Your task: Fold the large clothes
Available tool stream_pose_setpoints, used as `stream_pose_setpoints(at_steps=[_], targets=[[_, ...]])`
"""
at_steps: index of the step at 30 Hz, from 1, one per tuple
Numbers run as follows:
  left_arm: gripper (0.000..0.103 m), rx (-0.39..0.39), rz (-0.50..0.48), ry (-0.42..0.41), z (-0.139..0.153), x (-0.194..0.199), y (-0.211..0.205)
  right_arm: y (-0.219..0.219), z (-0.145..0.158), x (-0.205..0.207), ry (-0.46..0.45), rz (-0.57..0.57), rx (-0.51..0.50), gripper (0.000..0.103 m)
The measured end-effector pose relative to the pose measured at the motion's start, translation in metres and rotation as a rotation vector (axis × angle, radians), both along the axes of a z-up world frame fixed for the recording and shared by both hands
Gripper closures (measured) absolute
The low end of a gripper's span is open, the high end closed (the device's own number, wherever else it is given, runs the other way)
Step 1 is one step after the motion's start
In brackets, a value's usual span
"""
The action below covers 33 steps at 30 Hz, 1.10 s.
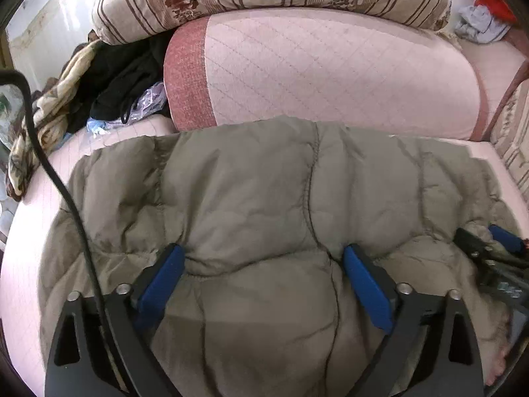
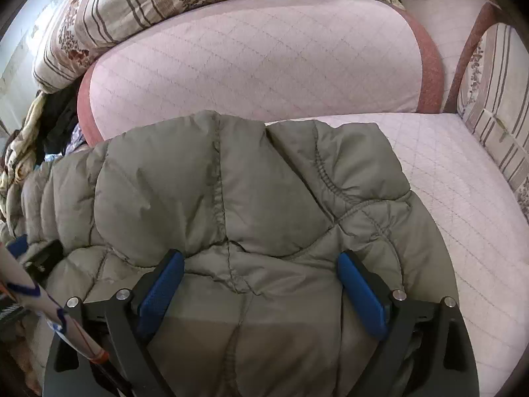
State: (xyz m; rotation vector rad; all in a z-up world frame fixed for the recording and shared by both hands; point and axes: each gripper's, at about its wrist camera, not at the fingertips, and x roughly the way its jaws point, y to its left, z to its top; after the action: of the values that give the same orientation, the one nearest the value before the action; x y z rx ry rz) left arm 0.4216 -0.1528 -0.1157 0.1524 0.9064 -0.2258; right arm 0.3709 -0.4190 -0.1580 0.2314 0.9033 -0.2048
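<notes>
Both claws, left (image 1: 263,264) and right (image 2: 261,269), gape wide over the jacket (image 1: 251,198): puffy, light, slick, likely best pinched at a quilted seam just ahead.

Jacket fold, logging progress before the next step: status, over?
Left gripper and right gripper open, over the jacket. Jacket bunched on the bed. Nothing blocking.
</notes>
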Motion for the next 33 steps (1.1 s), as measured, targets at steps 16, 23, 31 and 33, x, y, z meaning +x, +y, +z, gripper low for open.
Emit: stream_pose_setpoints(at_steps=[16, 23, 31, 33], targets=[[0.015, 0.045, 0.147, 0.034, -0.021, -0.004, 0.102, -0.010, 0.012, -0.015, 0.019, -0.084, -0.061, 0.008], [0.016, 0.005, 0.140, 0.021, -0.006, -0.012, 0.112, -0.003, 0.016, -0.013, 0.043, -0.091, -0.097, 0.008], [0.016, -0.204, 0.147, 0.058, 0.018, -0.046, 0.197, -0.042, 0.068, -0.078, -0.050, -0.056, 0.100, 0.005], [0.016, -0.264, 0.143, 0.106, 0.008, -0.043, 0.222, -0.064, 0.064, -0.088, -0.027, -0.059, 0.149, 0.004]])
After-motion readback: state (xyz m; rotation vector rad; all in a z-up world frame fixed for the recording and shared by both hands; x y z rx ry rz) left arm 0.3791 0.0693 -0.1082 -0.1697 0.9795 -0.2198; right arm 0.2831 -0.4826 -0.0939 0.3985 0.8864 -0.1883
